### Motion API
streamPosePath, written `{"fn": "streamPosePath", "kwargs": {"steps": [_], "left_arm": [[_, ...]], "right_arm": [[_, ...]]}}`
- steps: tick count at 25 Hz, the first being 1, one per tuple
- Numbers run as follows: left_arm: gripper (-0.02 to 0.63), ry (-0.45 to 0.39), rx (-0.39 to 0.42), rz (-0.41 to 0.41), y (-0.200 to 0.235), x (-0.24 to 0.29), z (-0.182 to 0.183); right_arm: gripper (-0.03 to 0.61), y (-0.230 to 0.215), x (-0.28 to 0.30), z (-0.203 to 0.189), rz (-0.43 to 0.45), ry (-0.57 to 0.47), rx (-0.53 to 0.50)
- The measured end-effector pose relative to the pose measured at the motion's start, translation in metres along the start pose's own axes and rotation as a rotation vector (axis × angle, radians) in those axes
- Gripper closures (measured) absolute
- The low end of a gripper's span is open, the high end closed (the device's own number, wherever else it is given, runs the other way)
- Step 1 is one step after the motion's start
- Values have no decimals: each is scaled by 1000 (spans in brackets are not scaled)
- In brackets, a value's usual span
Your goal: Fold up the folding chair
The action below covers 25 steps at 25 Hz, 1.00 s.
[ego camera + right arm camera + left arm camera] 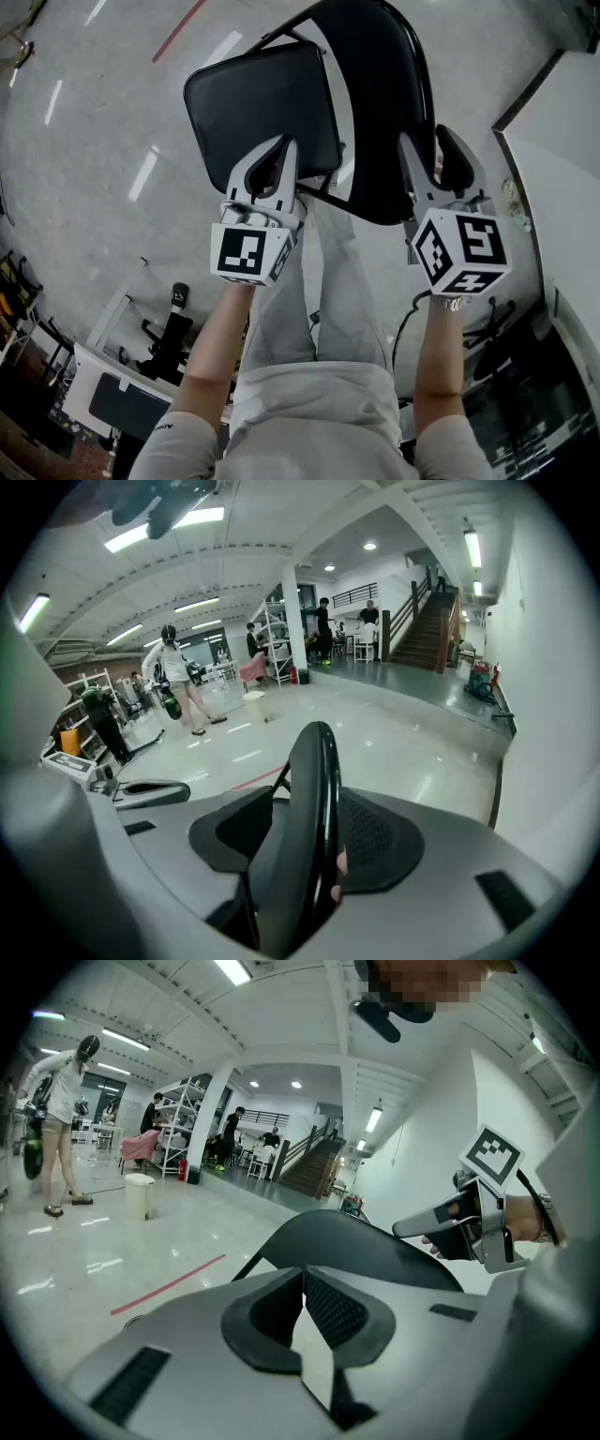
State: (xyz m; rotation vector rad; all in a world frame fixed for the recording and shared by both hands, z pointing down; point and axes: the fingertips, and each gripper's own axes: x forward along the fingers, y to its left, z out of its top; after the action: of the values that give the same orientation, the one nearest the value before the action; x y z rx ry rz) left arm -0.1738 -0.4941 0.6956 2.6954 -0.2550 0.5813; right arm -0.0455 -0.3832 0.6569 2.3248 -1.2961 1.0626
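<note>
Black backrest (pixel 384 94) between spread right tongs (pixel 427 141)

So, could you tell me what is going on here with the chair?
A person is working on a black folding chair with a handheld gripper in each hand. The right gripper is open with the edge of the backrest between its jaws; the left gripper is shut and empty, by the near edge of the seat. The chair does not look folded flat yet.

The ceiling lights (pixel 127 538) are shining brightly and glaring off the glossy floor (pixel 94 141); fisheye edges are bending and darkening.
</note>
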Motion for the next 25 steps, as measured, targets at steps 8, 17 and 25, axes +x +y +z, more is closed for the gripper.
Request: {"fn": "streamPosePath", "kwargs": {"steps": [8,17,25], "left_arm": [[601,34,-22,-4,11,10,-30],[600,64,-60,54,63,3,-60],[600,71,-69,117,117,-15,-67]], "right_arm": [[380,-17,26,-42,28,137,11],[408,-15,43,-47,-12,201,38],[417,-21,43,-49,-49,206,22]]}}
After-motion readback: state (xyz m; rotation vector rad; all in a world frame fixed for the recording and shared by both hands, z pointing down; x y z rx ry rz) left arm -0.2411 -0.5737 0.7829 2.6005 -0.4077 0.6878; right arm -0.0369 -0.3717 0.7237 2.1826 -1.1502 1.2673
